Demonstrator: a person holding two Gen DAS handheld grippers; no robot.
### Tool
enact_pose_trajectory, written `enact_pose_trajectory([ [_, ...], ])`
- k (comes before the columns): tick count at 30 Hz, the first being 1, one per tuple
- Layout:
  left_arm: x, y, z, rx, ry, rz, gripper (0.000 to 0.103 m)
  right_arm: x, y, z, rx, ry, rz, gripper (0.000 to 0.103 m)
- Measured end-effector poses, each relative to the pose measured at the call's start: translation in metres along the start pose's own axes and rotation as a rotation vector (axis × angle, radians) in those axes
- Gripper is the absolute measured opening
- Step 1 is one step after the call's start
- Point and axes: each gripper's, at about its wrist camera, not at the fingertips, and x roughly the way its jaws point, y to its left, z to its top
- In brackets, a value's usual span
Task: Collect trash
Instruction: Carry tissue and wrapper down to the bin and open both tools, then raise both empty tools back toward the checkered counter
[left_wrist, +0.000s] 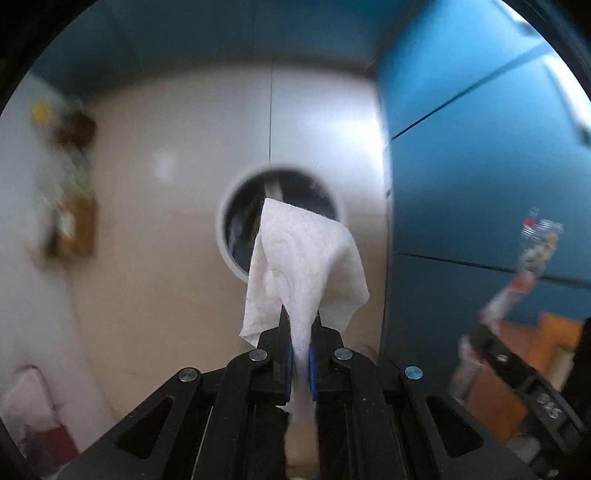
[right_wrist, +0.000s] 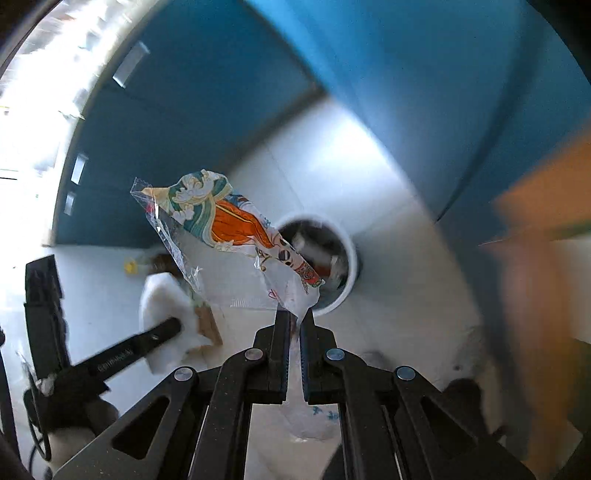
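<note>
Tissue and wrapper, both carried above the bin.
Left gripper (left_wrist: 300, 325) jaws clamped on tissue (left_wrist: 303, 266); right gripper (right_wrist: 294, 321) jaws clamped on wrapper (right_wrist: 236, 232). Risk: light items released off-centre may drift past bin (right_wrist: 352, 258) rim onto floor (right_wrist: 406, 295).

Both wrist cams look steeply down, close above, sharing white bin (left_wrist: 225, 236) (right_wrist: 352, 254)

I see a white tissue (left_wrist: 303, 266) draped upright before the round white-rimmed bin (left_wrist: 236, 206); a crinkled printed plastic wrapper (right_wrist: 229, 236) slants above that bin, which already holds trash.
</note>
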Motion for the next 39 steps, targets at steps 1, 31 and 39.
enact_pose_trajectory([
  [1,0.028,0.011,0.009,-0.017,0.025,-0.022,0.004,0.035,-0.009,0.01,0.017,0.033,0.013,0.005],
  [31,0.153,0.091,0.066,-0.021,-0.066,0.116,0.094,0.243,0.017,0.061,-0.158,0.19,-0.124,0.085],
  [39,0.099,0.082,0.03,-0.012,-0.167,0.208,0.094,0.181,0.023,0.036,-0.315,0.078,-0.308,0.103],
])
